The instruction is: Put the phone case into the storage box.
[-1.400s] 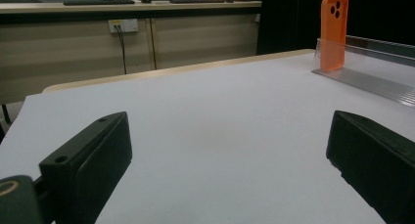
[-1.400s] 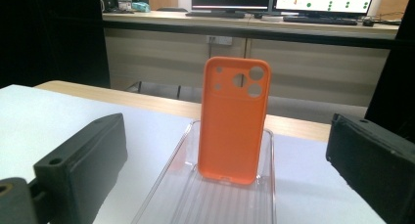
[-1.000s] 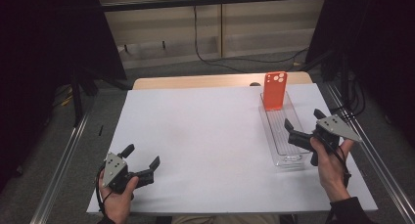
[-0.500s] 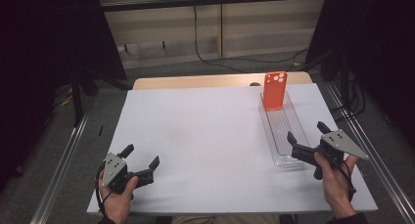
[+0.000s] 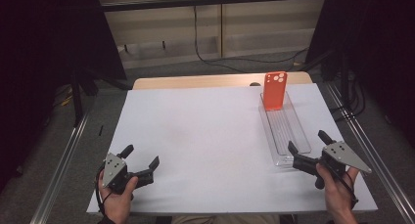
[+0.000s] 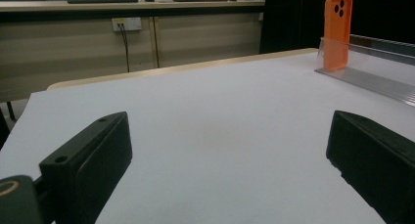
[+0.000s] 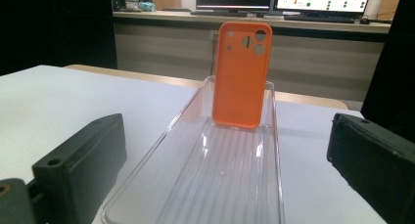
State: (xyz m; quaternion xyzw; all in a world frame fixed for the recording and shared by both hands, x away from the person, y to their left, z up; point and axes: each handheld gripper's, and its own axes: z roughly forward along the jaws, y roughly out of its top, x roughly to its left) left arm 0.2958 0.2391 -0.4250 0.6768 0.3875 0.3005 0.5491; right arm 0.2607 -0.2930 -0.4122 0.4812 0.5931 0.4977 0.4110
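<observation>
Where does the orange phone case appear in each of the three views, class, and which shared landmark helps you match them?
High view: orange phone case upper right of centre, upright at the far end of the clear tray.
Left gripper view: top right, at the tray's end.
Right gripper view: top centre, straight ahead.
Shared landmark: the clear tray.

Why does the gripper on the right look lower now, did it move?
Yes. The right gripper slid back toward the person: it was beside the middle of the clear tray, and now sits at the tray's near end, jaws open.
</observation>
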